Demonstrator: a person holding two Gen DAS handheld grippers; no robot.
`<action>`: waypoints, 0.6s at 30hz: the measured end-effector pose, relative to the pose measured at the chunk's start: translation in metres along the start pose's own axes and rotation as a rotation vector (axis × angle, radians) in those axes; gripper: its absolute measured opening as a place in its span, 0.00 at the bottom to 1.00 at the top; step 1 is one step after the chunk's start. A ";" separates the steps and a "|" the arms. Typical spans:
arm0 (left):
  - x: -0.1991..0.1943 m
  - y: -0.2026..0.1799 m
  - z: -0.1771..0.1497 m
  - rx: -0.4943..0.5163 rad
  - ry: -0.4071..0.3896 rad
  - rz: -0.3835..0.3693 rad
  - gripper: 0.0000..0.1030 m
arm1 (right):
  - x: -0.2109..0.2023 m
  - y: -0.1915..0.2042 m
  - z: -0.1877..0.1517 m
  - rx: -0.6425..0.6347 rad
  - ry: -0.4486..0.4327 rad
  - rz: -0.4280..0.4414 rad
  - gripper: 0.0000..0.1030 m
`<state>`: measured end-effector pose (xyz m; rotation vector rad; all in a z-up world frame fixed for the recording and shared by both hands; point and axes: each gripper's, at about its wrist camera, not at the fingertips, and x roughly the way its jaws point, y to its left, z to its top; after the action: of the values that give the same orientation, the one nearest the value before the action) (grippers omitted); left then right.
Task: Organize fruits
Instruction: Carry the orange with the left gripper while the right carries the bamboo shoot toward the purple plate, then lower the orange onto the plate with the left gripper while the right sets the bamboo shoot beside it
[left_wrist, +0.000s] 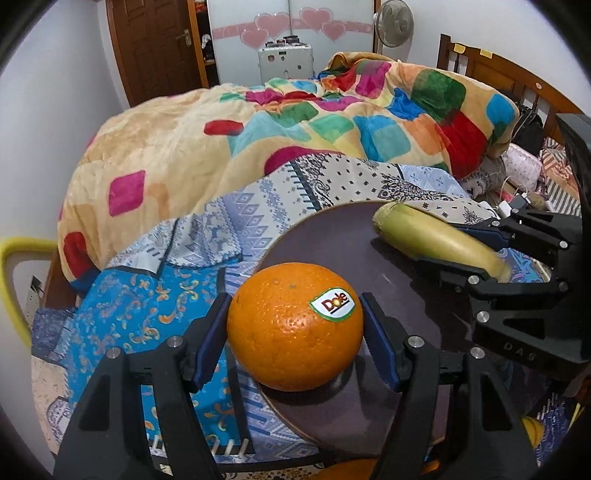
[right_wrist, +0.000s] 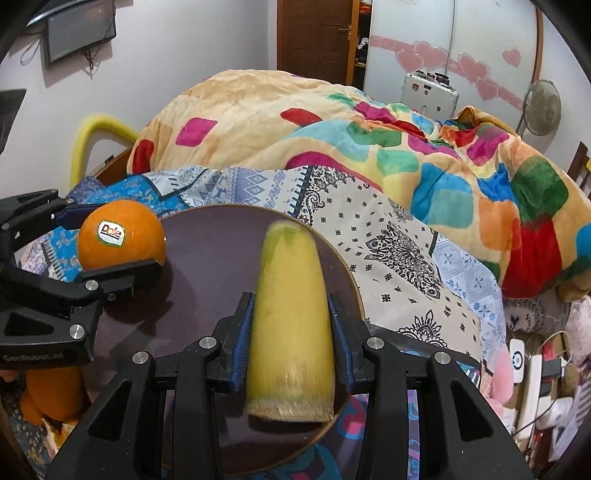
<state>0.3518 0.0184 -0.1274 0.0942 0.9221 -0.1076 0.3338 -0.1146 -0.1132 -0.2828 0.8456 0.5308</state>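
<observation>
My left gripper is shut on an orange with a Dole sticker, holding it over the left edge of a round dark plate. My right gripper is shut on a husked yellow corn cob, held over the right part of the plate. The right gripper also shows in the left wrist view with the corn cob. The left gripper also shows in the right wrist view with the orange. Whether either fruit touches the plate is unclear.
The plate lies on a bed with a patterned sheet and a bunched colourful blanket behind it. More orange fruit lies below the plate at the left. Chargers and cables clutter the right side. A wooden headboard stands far right.
</observation>
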 end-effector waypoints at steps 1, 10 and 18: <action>0.002 0.000 0.000 -0.006 0.011 -0.006 0.66 | 0.001 0.000 -0.001 0.003 0.002 0.005 0.35; 0.000 0.001 -0.001 -0.022 0.037 -0.010 0.67 | -0.019 0.003 0.001 -0.007 -0.051 -0.011 0.45; -0.027 0.003 -0.001 -0.043 -0.043 0.015 0.85 | -0.051 -0.002 -0.007 0.017 -0.104 -0.029 0.47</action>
<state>0.3353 0.0227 -0.1066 0.0588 0.8807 -0.0757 0.3032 -0.1363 -0.0785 -0.2489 0.7436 0.5072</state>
